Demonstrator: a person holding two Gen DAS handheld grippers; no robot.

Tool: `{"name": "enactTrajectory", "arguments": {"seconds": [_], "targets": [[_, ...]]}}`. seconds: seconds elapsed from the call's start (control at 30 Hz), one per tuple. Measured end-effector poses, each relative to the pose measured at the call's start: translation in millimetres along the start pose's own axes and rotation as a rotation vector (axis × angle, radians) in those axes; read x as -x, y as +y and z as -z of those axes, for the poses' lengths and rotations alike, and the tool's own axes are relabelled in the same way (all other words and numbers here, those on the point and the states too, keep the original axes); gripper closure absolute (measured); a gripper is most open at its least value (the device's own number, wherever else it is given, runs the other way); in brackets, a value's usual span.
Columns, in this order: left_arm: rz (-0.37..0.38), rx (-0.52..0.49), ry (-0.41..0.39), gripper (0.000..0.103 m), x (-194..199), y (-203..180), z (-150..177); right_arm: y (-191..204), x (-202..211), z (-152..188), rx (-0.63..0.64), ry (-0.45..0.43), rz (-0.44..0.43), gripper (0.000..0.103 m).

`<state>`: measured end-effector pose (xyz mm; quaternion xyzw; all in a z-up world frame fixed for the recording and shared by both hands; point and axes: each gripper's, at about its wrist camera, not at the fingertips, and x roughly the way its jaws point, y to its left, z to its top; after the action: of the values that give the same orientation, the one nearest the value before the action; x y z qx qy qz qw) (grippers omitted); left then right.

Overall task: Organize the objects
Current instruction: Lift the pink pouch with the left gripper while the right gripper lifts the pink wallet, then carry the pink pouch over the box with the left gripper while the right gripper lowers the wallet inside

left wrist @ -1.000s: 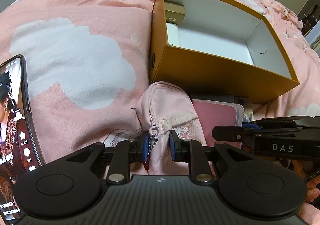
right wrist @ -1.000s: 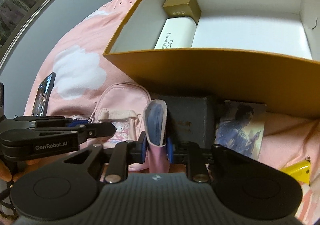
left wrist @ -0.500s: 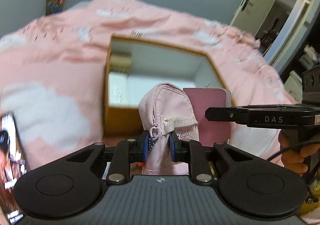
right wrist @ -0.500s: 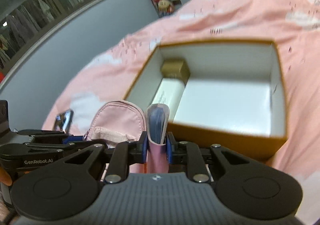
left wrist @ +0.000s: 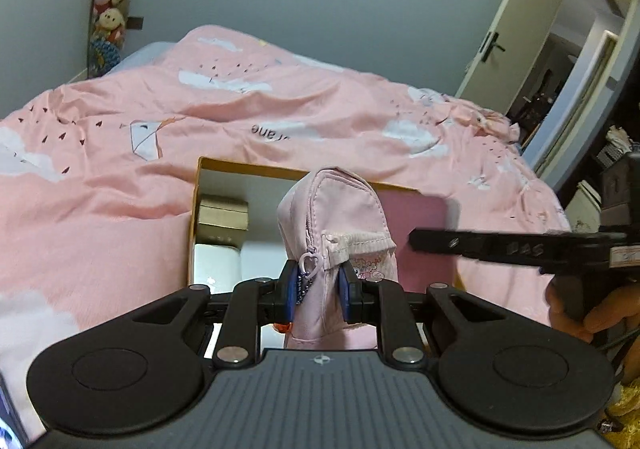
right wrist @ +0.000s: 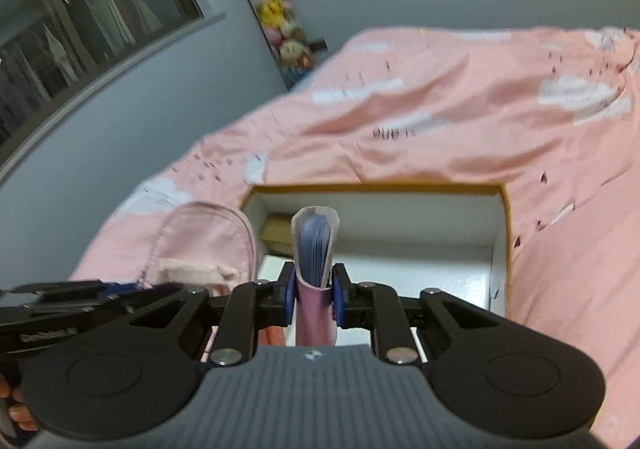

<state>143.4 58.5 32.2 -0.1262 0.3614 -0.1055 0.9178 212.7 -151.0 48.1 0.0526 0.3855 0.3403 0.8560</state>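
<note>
Pink pouch (left wrist: 336, 225) clenched in left claw (left wrist: 318, 287); pink notebook (right wrist: 315, 249) in right claw (right wrist: 313, 291).

Cloth pouch (left wrist: 336, 217), seemingly matt cardboard box (left wrist: 193, 233)

Pink pouch (left wrist: 336, 233) & pink notebook (right wrist: 314, 269) upright, above open orange box (right wrist: 505, 233).
</note>
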Motion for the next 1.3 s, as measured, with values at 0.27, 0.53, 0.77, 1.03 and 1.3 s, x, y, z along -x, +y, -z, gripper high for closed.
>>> {"name": "enactTrajectory", "arguments": {"seconds": [0.27,0.53,0.77,1.03,1.3], "targets": [[0.006,0.011,0.084,0.08,-28,25,-10,-22,-90,8,-0.105,0.244,-0.068,0.084],[-0.008,0.042,0.128,0.08,-48,51,-22,-33,-142,18,-0.199,0.402,-0.134,0.083],[-0.022,0.072,0.154,0.08,-61,62,-24,-43,-173,27,-0.329,0.471,-0.213,0.083],[-0.028,0.079,0.185,0.08,-69,66,-23,-26,-177,27,-0.202,0.508,-0.106,0.07],[-0.006,0.083,0.196,0.08,-68,66,-24,-16,-170,27,-0.085,0.541,0.011,0.057]]}}
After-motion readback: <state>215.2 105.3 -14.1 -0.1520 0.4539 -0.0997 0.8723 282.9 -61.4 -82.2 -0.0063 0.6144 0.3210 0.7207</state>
